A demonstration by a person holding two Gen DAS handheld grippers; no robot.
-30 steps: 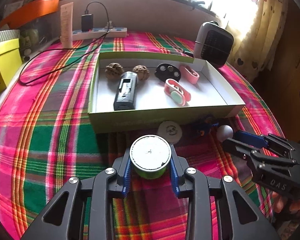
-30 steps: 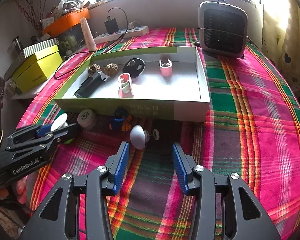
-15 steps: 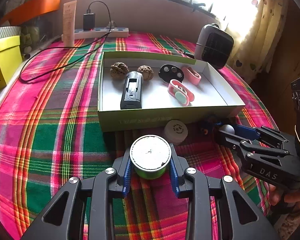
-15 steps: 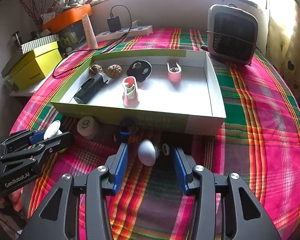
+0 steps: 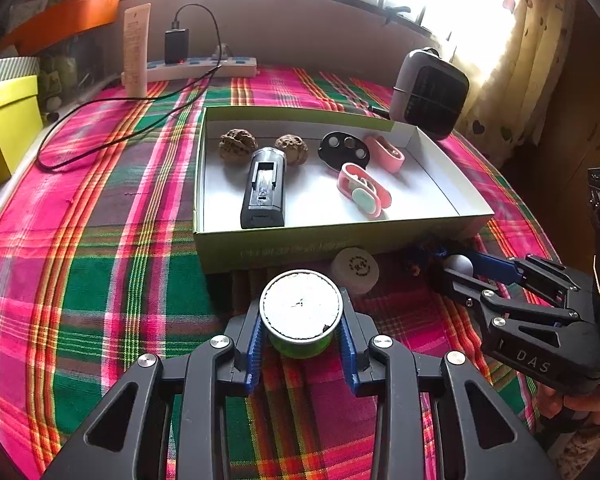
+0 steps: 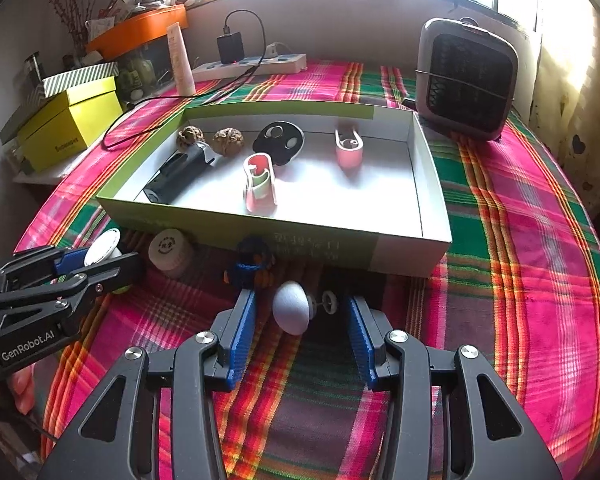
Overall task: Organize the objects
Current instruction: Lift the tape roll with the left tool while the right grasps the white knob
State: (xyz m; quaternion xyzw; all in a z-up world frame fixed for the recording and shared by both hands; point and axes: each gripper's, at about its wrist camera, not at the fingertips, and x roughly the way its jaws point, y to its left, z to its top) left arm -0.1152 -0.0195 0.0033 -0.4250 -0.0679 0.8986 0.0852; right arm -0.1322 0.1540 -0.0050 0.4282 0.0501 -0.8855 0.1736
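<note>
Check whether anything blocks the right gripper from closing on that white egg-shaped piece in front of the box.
Nothing visible does. The white egg-shaped piece already lies between the right gripper's closing jaws, not yet gripped; the blue knitted toy sits just beyond.

Box (image 6: 204, 226) print too blurred

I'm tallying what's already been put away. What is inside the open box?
Inside the box: two walnuts, a black charger, a black disc, two pink clips. The near wall hides the floor's front strip.

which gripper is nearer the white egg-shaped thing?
Right. The right gripper straddles the white egg-shaped thing, closing, not touching; the left gripper is off to its side, gripping a green tin.
</note>
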